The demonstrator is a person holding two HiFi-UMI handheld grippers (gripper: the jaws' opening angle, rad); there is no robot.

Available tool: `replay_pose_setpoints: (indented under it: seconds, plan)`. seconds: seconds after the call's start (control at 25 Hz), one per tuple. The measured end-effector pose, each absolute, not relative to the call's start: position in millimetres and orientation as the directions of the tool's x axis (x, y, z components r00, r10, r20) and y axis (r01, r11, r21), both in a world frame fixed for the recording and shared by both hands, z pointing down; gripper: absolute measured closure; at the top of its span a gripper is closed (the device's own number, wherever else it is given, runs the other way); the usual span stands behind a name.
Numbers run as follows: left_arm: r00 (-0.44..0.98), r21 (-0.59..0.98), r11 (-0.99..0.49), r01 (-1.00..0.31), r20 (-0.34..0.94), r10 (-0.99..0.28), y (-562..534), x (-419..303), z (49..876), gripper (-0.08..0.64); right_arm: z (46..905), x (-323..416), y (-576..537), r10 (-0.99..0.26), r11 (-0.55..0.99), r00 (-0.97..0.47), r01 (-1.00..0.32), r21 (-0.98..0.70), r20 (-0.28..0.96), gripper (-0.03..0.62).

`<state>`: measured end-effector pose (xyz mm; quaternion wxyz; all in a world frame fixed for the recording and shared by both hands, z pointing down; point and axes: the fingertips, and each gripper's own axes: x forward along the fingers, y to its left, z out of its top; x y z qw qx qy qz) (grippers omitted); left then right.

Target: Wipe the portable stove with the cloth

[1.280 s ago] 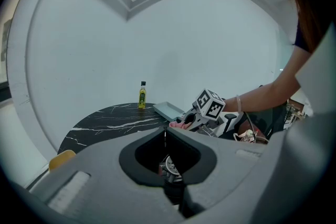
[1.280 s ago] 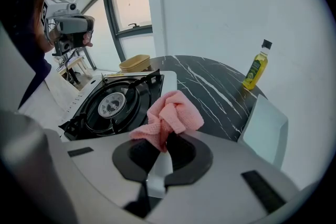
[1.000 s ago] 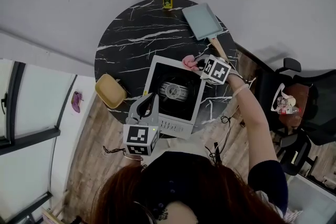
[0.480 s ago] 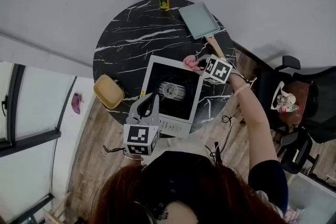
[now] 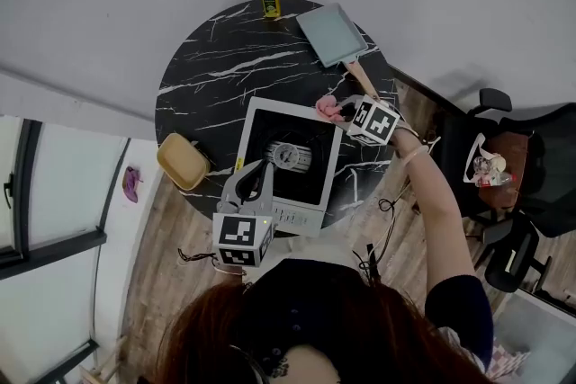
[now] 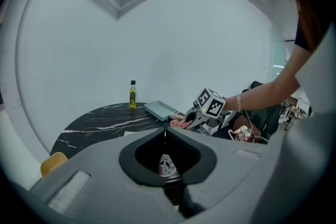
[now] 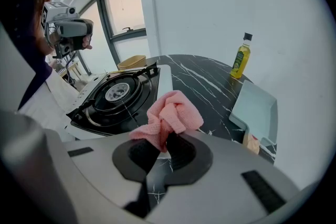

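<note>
Right gripper view: my right claw point(image 7: 164, 136) pinches the pink cloth point(image 7: 170, 113) at the portable stove's point(image 7: 113, 94) far right corner on the worktop point(image 7: 202, 84); my left claw point(image 6: 165, 132) is pressed together, empty.

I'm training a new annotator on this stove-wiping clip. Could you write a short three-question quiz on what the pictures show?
1. True or false: the left gripper is shut and empty.
2. What does the right gripper hold? A sponge; B cloth; C spoon.
3. Fill in: the cloth is by the stove's far right ____.

Key: 1 true; 2 B; 3 corner.
</note>
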<state>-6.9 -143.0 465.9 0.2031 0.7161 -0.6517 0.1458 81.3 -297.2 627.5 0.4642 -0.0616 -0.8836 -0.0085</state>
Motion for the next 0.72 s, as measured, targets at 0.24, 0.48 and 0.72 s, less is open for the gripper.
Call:
replay_pose_setpoints:
  seconds: [0.24, 0.48, 0.72]
  plan:
    - [0.116, 0.096, -0.08, -0.992, 0.47, -0.875, -144.7, -1.4, 464.4, 0.546, 627.9, 91.6, -298.6, 0.078, 0.995, -0.562, 0.098, -0.028, 0.824, 0.56]
    - [0.123, 0.093, -0.089, -0.992, 0.47, -0.874, -144.6, 3.7, 463.7, 0.546, 626.7, 98.6, -297.9, 0.056, 0.997, -0.569, 0.078, -0.014, 0.821, 0.56]
    - [0.13, 0.09, -0.099, -0.991, 0.466, -0.875, -146.4, 5.4, 462.0, 0.546, 626.9, 105.7, -298.0, 0.023, 0.999, -0.577, 0.045, 0.004, 0.816, 0.56]
